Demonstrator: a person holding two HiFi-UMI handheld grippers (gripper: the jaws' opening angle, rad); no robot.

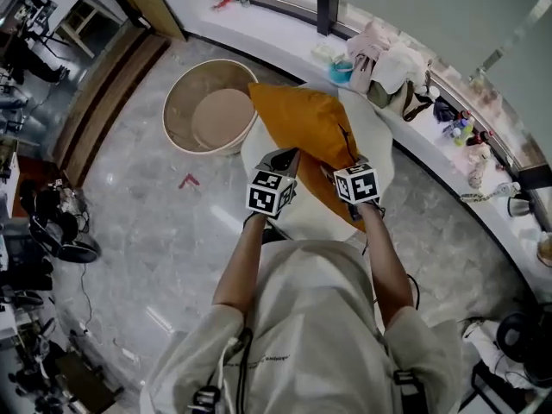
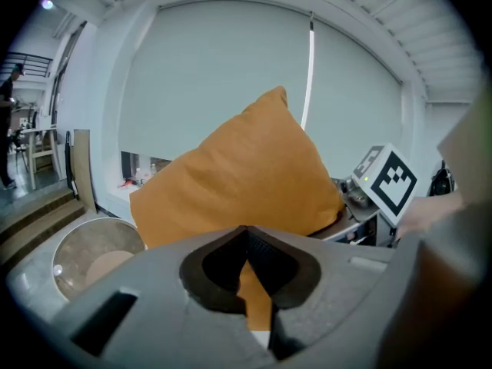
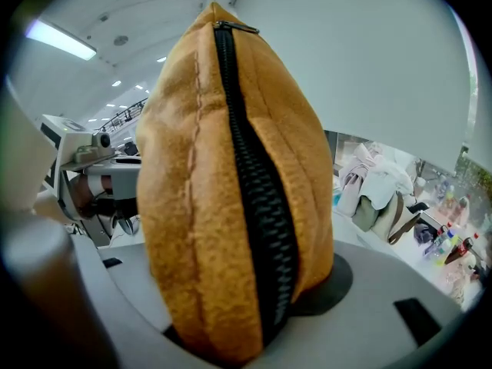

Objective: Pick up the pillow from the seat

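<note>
An orange pillow with a black zip is held up between both grippers over the white seat. My left gripper is shut on a thin fold at the pillow's near edge, with orange cloth pinched between the dark pads. My right gripper is shut on the zip side, and the pillow bulges up between its jaws and fills that view. The right gripper's marker cube shows beside the pillow in the left gripper view. I cannot tell whether the pillow's lower edge still touches the seat.
A round beige tub stands on the marble floor left of the seat. Along the curved window ledge lie a pile of clothes and small bottles. A small red object lies on the floor. Cables and gear crowd the left edge.
</note>
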